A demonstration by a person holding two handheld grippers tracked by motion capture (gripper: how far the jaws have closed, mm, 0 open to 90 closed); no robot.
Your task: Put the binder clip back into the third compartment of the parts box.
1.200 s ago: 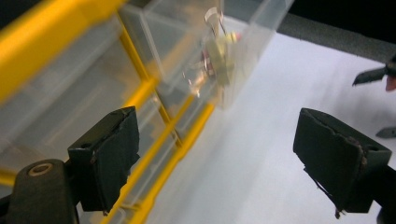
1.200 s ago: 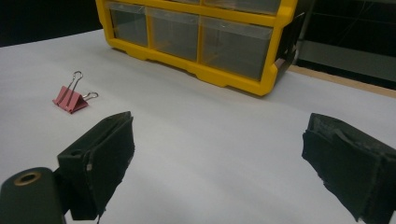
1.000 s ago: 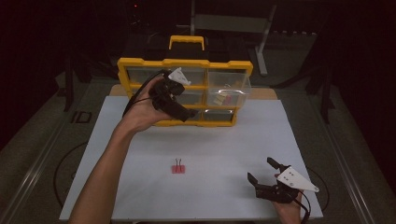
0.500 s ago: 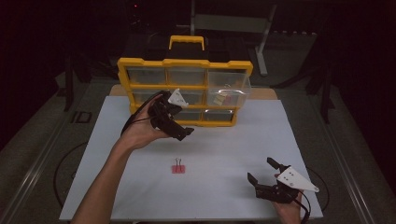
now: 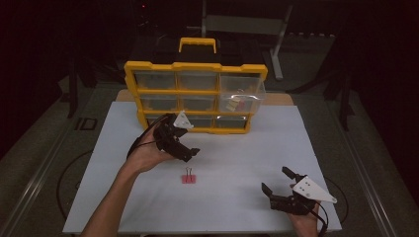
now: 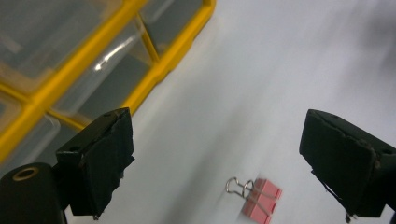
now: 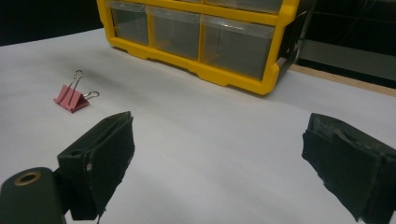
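Two grippers work over a white table (image 5: 99,163), each held in one of the person's hands. Furthest left in the high view, the person's bare forearm (image 5: 116,197) reaches up from the bottom edge to the left gripper (image 5: 185,150), which hangs above the sheet just in front of the lower left corner of a yellow drawer cabinet (image 5: 195,66). Its jaws stand wide apart with nothing between them, and they tilt down toward a small pink binder clip (image 5: 188,178) lying on the white surface just below and slightly to the right of it. In the left gripper view the same clip (image 6: 259,198) sits low between the two black pads, nearer the right-hand one, with its wire handles pointing toward the cabinet (image 6: 163,65) and clear space on every side; the pads touch nothing. The cabinet stands upright at the far edge of the table, its clear drawers framed in yellow, a handle on top. Further right, near the bottom right corner of the table, the right gripper (image 5: 277,183) rests low in the other hand, well apart from the clip, its jaws also spread wide and empty. The right gripper view shows the clip (image 7: 71,99) far off at upper left and the cabinet (image 7: 243,77) beyond.
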